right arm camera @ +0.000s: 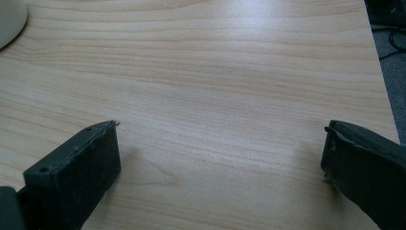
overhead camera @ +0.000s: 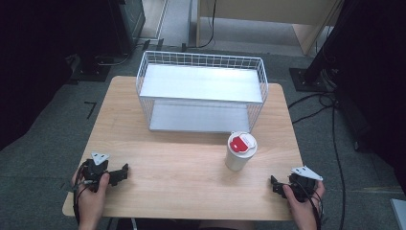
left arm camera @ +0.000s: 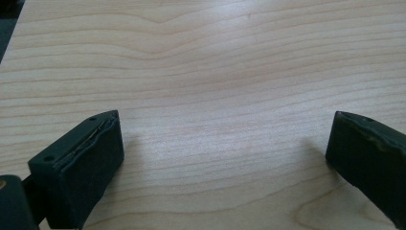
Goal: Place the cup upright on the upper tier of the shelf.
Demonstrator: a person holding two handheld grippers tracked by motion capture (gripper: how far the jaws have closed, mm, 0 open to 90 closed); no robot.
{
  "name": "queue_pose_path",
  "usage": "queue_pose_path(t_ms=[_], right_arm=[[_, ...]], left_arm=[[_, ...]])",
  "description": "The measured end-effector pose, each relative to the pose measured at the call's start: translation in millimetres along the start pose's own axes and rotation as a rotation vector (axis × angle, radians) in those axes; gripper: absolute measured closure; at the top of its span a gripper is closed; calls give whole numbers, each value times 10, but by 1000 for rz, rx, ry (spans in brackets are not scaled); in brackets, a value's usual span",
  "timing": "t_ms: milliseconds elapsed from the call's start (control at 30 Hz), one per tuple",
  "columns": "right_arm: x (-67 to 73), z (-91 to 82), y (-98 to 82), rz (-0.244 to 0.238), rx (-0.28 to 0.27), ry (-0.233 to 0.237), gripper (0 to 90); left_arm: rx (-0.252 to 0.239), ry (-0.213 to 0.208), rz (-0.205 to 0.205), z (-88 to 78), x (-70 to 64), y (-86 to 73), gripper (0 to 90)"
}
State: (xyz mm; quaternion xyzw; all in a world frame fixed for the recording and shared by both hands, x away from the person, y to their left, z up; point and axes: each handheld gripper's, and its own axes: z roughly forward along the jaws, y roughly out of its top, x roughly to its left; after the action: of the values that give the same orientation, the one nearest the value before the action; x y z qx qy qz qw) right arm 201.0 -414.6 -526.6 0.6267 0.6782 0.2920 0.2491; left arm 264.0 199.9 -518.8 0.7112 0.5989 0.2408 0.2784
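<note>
A white cup with a red and white lid [overhead camera: 240, 150] stands upright on the wooden table [overhead camera: 182, 158], right of centre, just in front of a white wire rack [overhead camera: 201, 91]. My left gripper [overhead camera: 125, 171] rests at the front left of the table in a hand. It is open, with bare wood between its jaws in the left gripper view [left arm camera: 225, 143]. My right gripper [overhead camera: 274, 183] sits at the front right in the other hand, also open over bare wood [right arm camera: 220, 148]. The cup's base [right arm camera: 10, 19] shows at the top left of the right gripper view.
The wire rack has two shelves, both bare, and fills the back of the table. Cables [overhead camera: 330, 120] run over the grey floor on the right. Dark equipment stands at both sides. The table's right edge [right arm camera: 383, 91] lies close to the right gripper.
</note>
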Motion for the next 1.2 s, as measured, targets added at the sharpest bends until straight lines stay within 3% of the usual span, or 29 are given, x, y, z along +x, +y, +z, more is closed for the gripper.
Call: queue_pose_path(t_ms=[467, 633, 700, 1200], right_arm=[[53, -21, -5, -3, 7, -1, 0], [180, -73, 62, -20, -22, 23, 0], [276, -113, 124, -34, -57, 46, 0], [643, -148, 291, -62, -122, 147, 0]], left_arm=[[-2, -4, 7, -1, 4, -5, 0], [-2, -4, 7, -1, 4, -5, 0], [-2, -4, 7, -1, 3, -5, 0], [-2, -4, 7, -1, 4, -5, 0]])
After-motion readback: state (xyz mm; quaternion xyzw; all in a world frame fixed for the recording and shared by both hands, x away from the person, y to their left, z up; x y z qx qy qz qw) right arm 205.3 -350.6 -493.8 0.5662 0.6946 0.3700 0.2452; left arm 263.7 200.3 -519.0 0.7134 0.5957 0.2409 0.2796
